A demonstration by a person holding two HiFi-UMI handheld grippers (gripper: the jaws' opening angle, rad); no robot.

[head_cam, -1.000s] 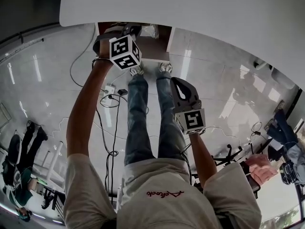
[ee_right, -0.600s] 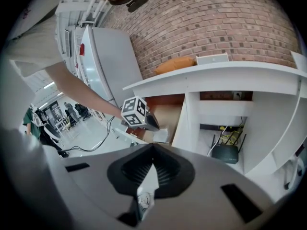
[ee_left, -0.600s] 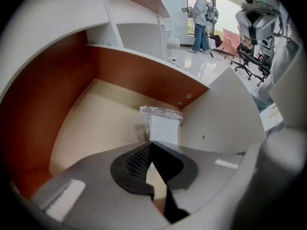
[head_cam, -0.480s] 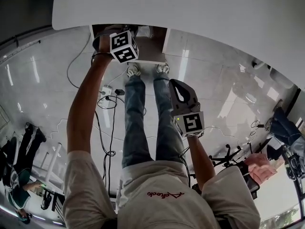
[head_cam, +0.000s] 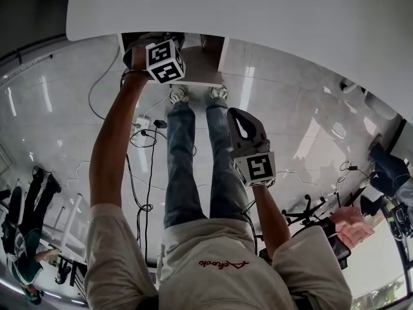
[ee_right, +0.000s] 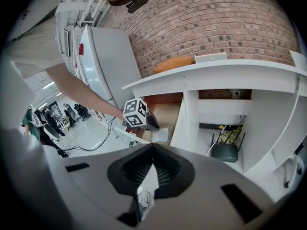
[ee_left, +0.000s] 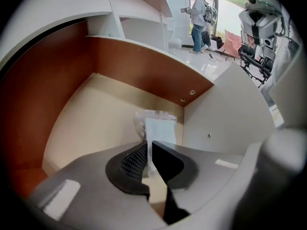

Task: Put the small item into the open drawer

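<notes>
A person in blue jeans is standing at a white worktop and reaching the left gripper under its near edge, into an open drawer with reddish-brown wooden walls and a pale beige floor. The black fingers of that gripper are pressing together on the near edge of the small clear plastic packet with a white insert. The packet is sticking out past the fingertips over the drawer floor, towards the far right corner. Whether its far end is touching the floor cannot be told.

The right gripper is hanging well apart from the drawer, to the right and nearer the person, above the glossy pale floor. Its fingers are meeting at the tips with nothing held between them. Seen from that side, the left gripper's cube with square markers is sitting at the drawer's mouth, with the bare forearm stretching away to the left.

To the right of the drawer, a black router is standing in an open white compartment beneath the worktop. A red brick wall is rising behind it.
</notes>
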